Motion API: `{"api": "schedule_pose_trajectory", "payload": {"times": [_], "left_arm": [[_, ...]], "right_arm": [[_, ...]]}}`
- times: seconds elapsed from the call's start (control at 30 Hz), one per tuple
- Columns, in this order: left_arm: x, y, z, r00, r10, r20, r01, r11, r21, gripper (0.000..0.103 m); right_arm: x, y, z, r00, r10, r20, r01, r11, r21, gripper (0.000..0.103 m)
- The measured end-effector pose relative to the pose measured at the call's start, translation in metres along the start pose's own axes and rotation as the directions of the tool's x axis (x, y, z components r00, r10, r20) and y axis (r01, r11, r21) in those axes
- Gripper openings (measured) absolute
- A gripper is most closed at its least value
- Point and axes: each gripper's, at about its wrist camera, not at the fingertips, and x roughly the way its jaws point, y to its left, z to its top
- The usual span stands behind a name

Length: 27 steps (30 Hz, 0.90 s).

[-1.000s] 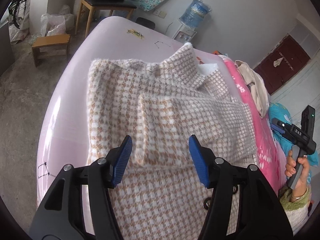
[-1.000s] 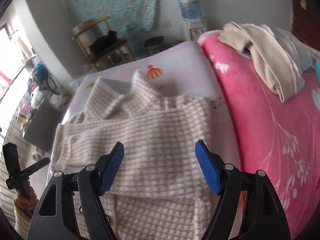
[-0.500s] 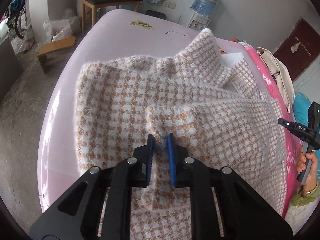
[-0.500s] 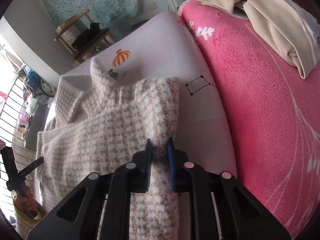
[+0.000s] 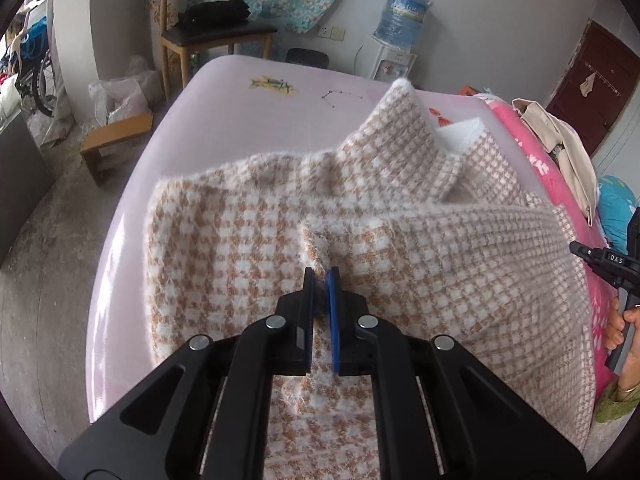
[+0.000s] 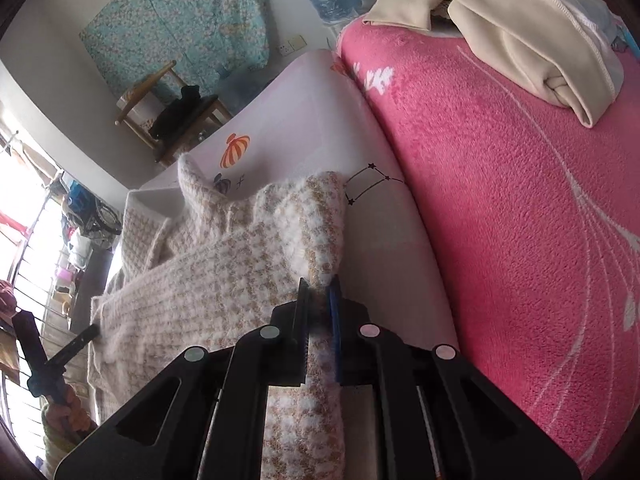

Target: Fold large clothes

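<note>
Both grippers were clamped on the houndstooth coat [image 5: 248, 240], which lay across the pale pink sheet [image 5: 280, 96]. Left gripper [image 5: 320, 280] pinched a raised fold mid-garment; right gripper [image 6: 318, 292] pinched the coat's edge beside the pink blanket [image 6: 500, 200]. Bare sheet stayed free toward the far edge. Gripper bodies hid the coat's near hem.

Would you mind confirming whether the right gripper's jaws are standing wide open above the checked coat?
No, the right gripper is shut on the checked coat, with fuzzy fabric pinched between its blue pads.
</note>
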Motion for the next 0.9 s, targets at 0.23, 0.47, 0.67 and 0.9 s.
{"api": "schedule_pose_trajectory", "payload": {"times": [0.23, 0.47, 0.67, 0.9], "left_arm": [[-0.001, -0.001, -0.004, 1.000, 0.022, 0.022, -0.023, 0.999, 0.023, 0.010], [-0.029, 0.000, 0.009, 0.995, -0.007, 0.100, 0.007, 1.000, -0.006, 0.017], [0.015, -0.018, 0.006, 0.997, 0.064, -0.040, -0.062, 0.998, 0.032, 0.037], [-0.010, -0.008, 0.002, 0.999, 0.036, 0.015, -0.036, 0.999, -0.007, 0.038]], "right_arm": [[-0.016, 0.005, 0.009, 0.999, -0.041, 0.000, 0.041, 0.999, -0.035, 0.026], [-0.028, 0.053, 0.007, 1.000, -0.003, 0.007, 0.004, 0.978, -0.209, 0.044], [0.036, 0.076, -0.001, 0.990, -0.115, -0.081, 0.085, 0.946, -0.313, 0.049], [0.011, 0.122, -0.015, 0.990, -0.126, -0.068, 0.093, 0.925, -0.368, 0.050]]}}
